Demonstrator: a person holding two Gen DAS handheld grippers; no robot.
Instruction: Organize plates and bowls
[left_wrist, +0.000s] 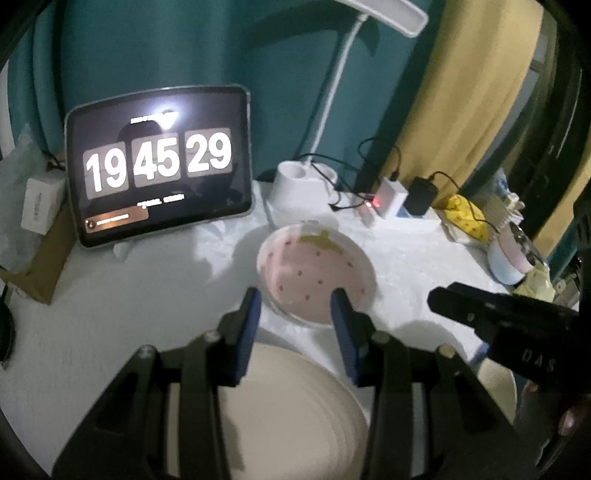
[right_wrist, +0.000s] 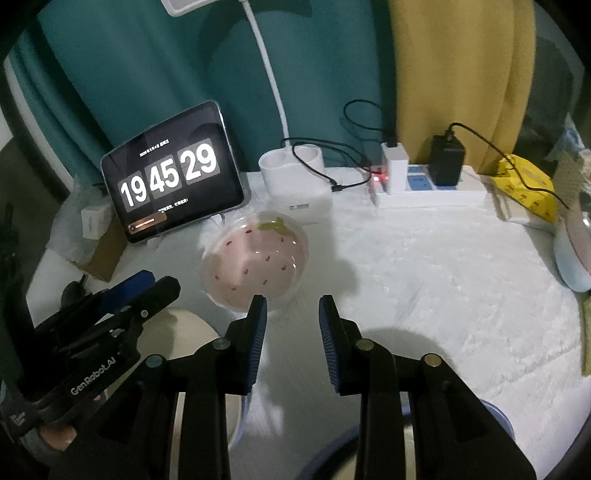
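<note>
Both tongs (left_wrist: 295, 306) (right_wrist: 292, 314) gape empty before strawberry bowl (left_wrist: 314, 273).

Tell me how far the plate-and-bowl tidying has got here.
Done: nothing visibly stacked. The pink strawberry bowl sits alone on the white cloth. In hand: nothing; the left hand-held gripper and right hand-held gripper are open. Left: the bowl and the cream plate below.

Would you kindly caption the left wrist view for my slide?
Open left gripper above a cream plate, facing the strawberry bowl.
</note>
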